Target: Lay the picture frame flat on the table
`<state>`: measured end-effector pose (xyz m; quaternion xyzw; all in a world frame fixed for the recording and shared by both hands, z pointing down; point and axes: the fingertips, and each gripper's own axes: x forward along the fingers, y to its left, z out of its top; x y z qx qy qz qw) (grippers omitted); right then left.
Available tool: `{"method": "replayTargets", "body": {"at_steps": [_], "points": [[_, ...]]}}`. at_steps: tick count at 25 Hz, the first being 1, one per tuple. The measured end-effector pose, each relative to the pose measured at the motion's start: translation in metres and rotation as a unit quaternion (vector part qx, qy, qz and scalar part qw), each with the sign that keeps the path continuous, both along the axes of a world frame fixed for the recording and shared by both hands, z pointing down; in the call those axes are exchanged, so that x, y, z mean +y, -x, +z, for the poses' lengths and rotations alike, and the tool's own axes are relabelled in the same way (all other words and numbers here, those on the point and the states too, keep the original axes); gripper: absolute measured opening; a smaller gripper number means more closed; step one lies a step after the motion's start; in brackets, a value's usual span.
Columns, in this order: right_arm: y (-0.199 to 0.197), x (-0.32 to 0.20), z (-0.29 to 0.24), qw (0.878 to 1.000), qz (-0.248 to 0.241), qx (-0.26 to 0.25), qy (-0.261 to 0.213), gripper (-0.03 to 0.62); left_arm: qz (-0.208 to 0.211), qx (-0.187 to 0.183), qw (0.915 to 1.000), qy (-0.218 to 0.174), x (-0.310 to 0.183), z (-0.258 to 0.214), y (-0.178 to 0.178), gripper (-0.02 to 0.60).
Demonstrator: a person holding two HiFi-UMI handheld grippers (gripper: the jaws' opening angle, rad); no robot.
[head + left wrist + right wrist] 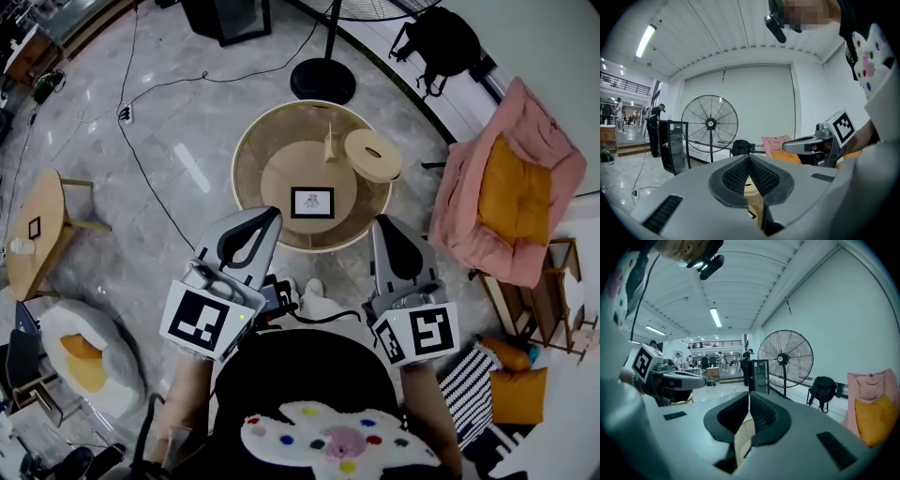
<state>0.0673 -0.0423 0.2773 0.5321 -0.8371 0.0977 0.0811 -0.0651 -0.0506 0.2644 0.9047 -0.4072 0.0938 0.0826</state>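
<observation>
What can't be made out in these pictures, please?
- Head view: frame too small to read its drawing, or to tell whether it lies flat.
- Both gripper views: shut jaws hide nearly all the table; only a sliver shows.
- Head view: fan head cut off by the top edge.

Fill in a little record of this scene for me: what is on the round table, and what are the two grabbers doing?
Table: round, pale wood, with a raised middle part
Frame: on the middle part, near side, picture facing up; it looks flat
Also on table: disc and small stand, far side
Left gripper: jaws together, empty, not touching the frame
Right gripper: jaws together, empty, not touching the frame
Around: fan beyond the table, pink chair to the right
</observation>
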Motion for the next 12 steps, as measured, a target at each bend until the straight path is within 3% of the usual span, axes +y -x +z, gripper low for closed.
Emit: {"method": "replayTargets", "body": {"at_steps": [12], "points": [[0.0028,0.003,0.002,1.0,-0.006,0.002,0.003,0.038,0.003,0.001,1.0,0.002,0.0025,0.0018,-0.0027,0.015]]}}
